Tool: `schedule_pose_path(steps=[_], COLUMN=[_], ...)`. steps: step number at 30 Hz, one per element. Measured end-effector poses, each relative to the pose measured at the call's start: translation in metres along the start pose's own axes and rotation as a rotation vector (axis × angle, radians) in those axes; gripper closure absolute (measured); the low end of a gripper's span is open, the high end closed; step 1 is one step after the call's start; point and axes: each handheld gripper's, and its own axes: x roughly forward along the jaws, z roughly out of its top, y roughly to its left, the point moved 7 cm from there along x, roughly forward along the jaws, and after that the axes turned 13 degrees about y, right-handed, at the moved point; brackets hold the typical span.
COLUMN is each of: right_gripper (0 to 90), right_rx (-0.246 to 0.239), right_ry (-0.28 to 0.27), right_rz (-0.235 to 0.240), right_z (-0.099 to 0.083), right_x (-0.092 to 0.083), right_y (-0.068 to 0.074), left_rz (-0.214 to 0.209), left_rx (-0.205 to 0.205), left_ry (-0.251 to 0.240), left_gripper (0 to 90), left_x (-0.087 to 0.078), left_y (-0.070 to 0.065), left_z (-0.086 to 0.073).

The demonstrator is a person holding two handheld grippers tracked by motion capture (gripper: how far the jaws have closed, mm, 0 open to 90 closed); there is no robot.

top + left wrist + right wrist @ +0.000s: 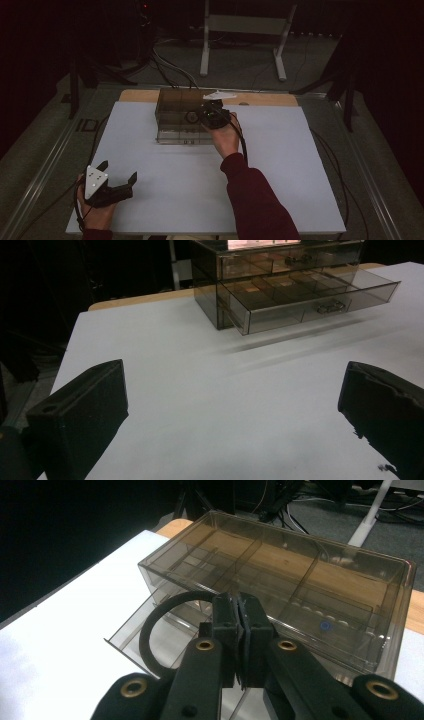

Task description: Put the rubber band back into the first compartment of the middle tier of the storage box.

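Near bottom left of the high view, the left gripper [120, 182] rested low on the white mat [165, 200], jaws spread wide w/ nothing between them; in the left gripper view the two black jaws stood far apart at the bottom corners over bare mat. Prob parked there to stay out of the way while the other hand worked. Further up, mid frame, the sleeve and right hand [226, 140] reached toward the smoked clear drawer box [175, 107] at the mat's far edge. The right gripper [239, 630] had its jaws pressed together, pinching a black ring [150, 635], prob a hair tie or rubber band, by its right side, so the loop hung out to the left of the jaws in the right gripper view. Pinching one edge kept the loop free to drop in. The ring sat over the lower drawer [310, 305], which was pulled out partway toward the front; the upper drawer [285, 260] looked shut. The open drawer was likely the target, w/ its dividers showing thru the walls. At the upper right of the box in the right gripper view a small blue item [325, 626] lay inside; couldn't tell what it was. Behind the box, a strip of wooden tabletop [270, 99].
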Motion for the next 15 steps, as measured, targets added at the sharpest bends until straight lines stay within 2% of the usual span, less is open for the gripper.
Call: schedule_pose_path(steps=[15], right_gripper=[88.9], right_rx=[-0.005], right_ry=[0.000], right_rz=[0.007], right_z=[0.001], right_x=[0.009], right_y=[0.011], left_rz=[-0.003], left_rx=[-0.007], left_ry=[-0.001], left_gripper=[0.4], left_x=[0.000], left_y=[0.001], left_z=[0.000])
